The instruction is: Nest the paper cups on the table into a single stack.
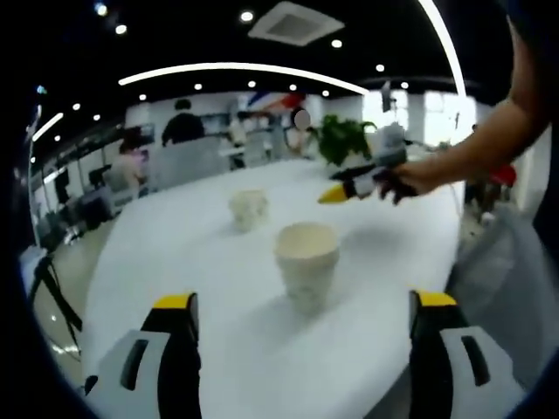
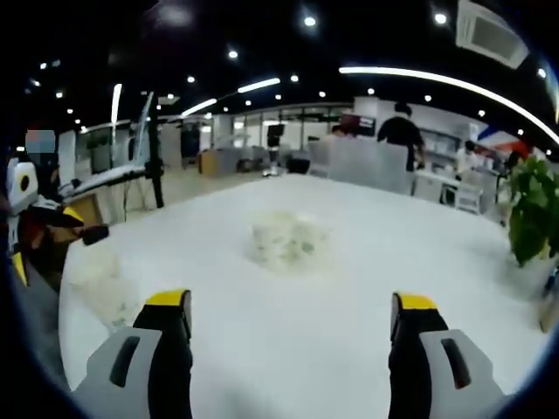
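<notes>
In the left gripper view, the near cup [image 1: 307,264] is seen upright, dead ahead between the spread, empty jaws of the left gripper [image 1: 303,327] (the nearer tool); the far cup [image 1: 248,209] stands beyond, left. The right gripper [image 2: 290,336], likewise agape and empty, is faced by a blurred cup [image 2: 286,242] farther off.

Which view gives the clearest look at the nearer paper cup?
The left gripper view: the nearer paper cup stands upright and sharp between the open jaws, with a second cup behind. In the right gripper view a cup is smeared by blur, so I cannot match it.
</notes>
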`<state>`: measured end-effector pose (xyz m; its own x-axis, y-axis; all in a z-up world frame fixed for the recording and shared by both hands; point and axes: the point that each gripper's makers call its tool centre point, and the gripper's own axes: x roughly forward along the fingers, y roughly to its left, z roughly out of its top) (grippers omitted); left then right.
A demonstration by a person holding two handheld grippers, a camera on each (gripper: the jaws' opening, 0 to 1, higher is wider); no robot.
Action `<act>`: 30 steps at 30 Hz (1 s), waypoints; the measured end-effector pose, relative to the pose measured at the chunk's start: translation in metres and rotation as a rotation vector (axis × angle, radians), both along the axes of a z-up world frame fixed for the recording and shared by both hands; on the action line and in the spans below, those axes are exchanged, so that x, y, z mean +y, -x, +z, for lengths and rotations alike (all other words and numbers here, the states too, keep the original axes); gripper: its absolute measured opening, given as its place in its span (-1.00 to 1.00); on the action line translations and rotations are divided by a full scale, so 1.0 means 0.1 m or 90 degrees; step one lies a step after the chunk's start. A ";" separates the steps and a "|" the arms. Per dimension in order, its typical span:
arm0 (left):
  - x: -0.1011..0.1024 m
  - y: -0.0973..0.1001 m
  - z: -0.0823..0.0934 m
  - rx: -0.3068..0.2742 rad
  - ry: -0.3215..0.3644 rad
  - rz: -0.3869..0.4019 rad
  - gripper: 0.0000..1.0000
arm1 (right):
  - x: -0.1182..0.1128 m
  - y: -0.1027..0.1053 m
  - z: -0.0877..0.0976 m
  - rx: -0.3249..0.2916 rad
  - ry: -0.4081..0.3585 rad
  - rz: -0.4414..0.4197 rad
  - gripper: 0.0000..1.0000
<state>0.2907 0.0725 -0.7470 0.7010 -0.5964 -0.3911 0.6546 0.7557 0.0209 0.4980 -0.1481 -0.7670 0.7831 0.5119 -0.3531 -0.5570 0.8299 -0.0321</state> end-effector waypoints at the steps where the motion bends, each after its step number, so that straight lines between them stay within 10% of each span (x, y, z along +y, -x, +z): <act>1: 0.00 0.00 0.00 -0.001 0.000 0.000 0.99 | 0.00 -0.06 -0.01 0.002 -0.003 -0.001 0.84; 16: 0.23 -0.12 0.04 0.017 0.041 0.087 0.99 | 0.22 -0.96 -0.10 -0.001 0.006 0.034 0.70; 25: -0.02 0.00 -0.10 0.002 -0.046 0.001 0.99 | 0.30 -1.37 -0.34 0.018 0.015 0.036 0.55; 30: 0.08 -0.07 -0.12 0.017 -0.029 0.034 0.99 | 0.42 -1.47 -0.49 0.033 0.005 0.033 0.40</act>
